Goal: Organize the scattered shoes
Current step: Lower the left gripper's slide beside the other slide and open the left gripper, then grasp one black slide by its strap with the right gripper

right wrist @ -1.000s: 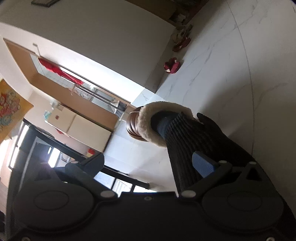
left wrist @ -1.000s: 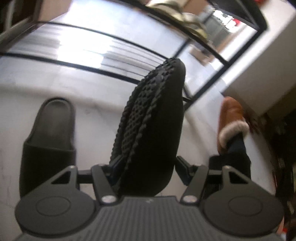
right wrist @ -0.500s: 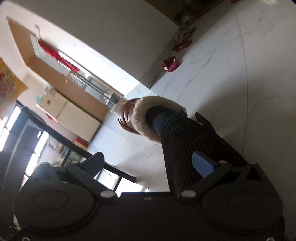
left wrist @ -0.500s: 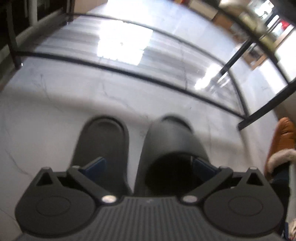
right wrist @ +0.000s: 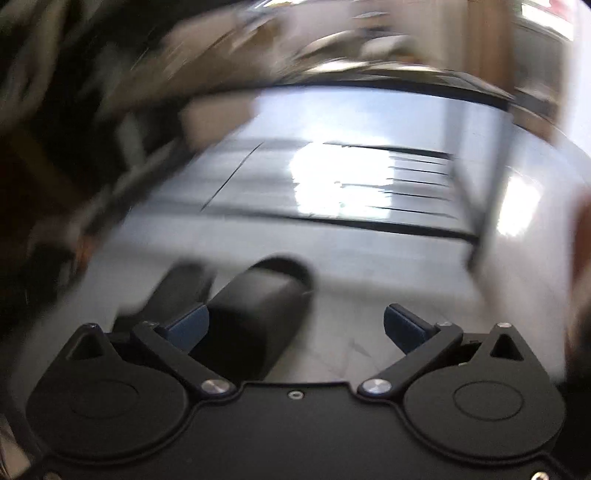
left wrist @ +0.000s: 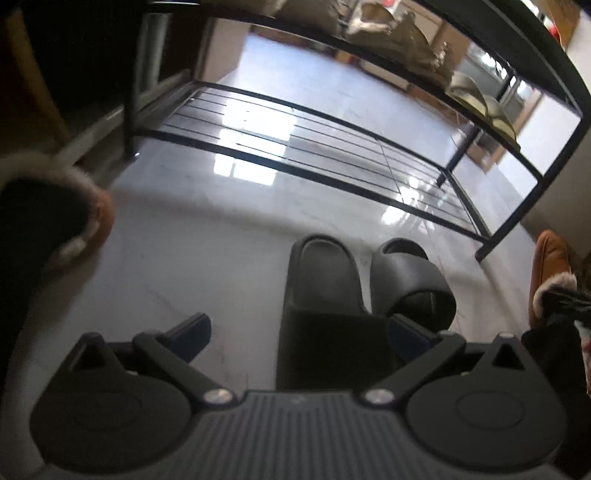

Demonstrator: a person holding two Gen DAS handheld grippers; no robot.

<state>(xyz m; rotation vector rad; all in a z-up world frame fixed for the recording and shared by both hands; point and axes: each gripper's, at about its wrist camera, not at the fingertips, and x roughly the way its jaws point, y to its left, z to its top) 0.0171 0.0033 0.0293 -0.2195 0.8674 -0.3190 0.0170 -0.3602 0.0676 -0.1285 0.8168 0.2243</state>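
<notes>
The two slippers (left wrist: pixel 325 280) are black. The floor (left wrist: pixel 207 258) is white. The boot (left wrist: pixel 550 266) is orange-brown with white fur.

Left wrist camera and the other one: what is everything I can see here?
Black rubber slide slippers: two, side by side on the floor before the rack.
Black metal wire shoe rack: one, low shelf bare, beyond the slippers.
Beige shoes: several, on the rack's upper shelf.
Brown fleece-lined slippers: two, worn, at far right and far left.
White marble floor: underneath.
Left gripper: black, open, empty.
Right gripper: black, open, empty; blurred view.
</notes>
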